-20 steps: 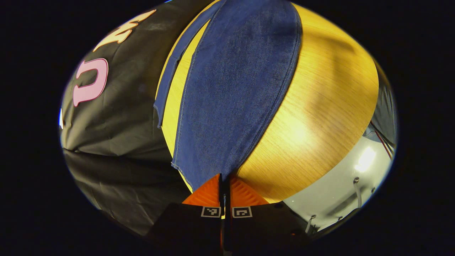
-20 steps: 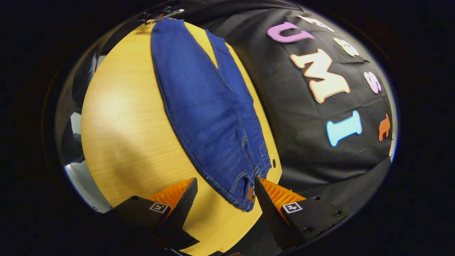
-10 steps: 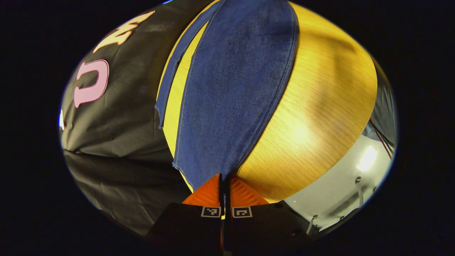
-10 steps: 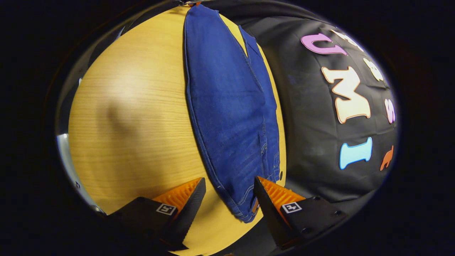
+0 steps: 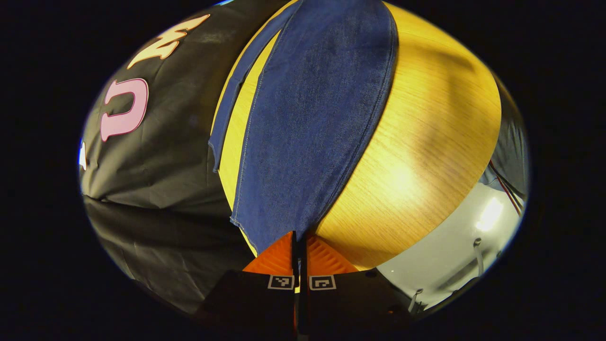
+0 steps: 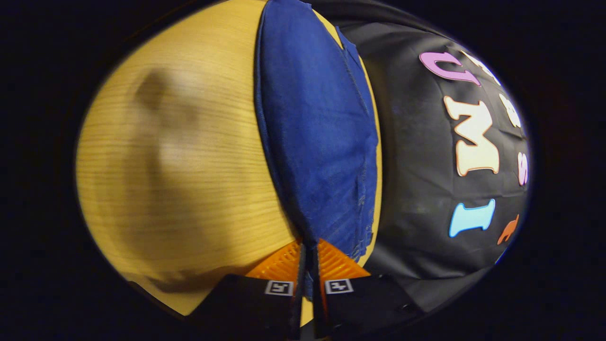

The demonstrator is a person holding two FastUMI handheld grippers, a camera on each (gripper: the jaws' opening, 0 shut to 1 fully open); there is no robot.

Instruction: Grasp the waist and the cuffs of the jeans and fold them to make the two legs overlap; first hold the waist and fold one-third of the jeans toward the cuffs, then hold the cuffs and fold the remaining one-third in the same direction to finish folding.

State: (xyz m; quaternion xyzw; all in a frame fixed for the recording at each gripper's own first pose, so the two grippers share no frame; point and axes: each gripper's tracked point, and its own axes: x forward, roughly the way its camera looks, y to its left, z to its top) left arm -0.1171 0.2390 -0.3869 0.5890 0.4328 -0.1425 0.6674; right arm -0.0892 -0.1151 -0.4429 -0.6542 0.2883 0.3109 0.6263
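- The wooden table [image 5: 426, 142] is carrying everything, with the booth's black cloth wall [image 6: 426, 227] running along its far edge.
- The jeans [image 6: 312, 142] are lying flat along the table, near the cloth wall side; one leg is spreading wide and the other leg [image 5: 232, 104] is angling off beside it.
- The left tool [image 5: 298, 246] is pinching the near leg's cuff edge, fingers together on denim.
- The right tool [image 6: 308, 253] is clamping the waist end, fingers pressing on the fabric.
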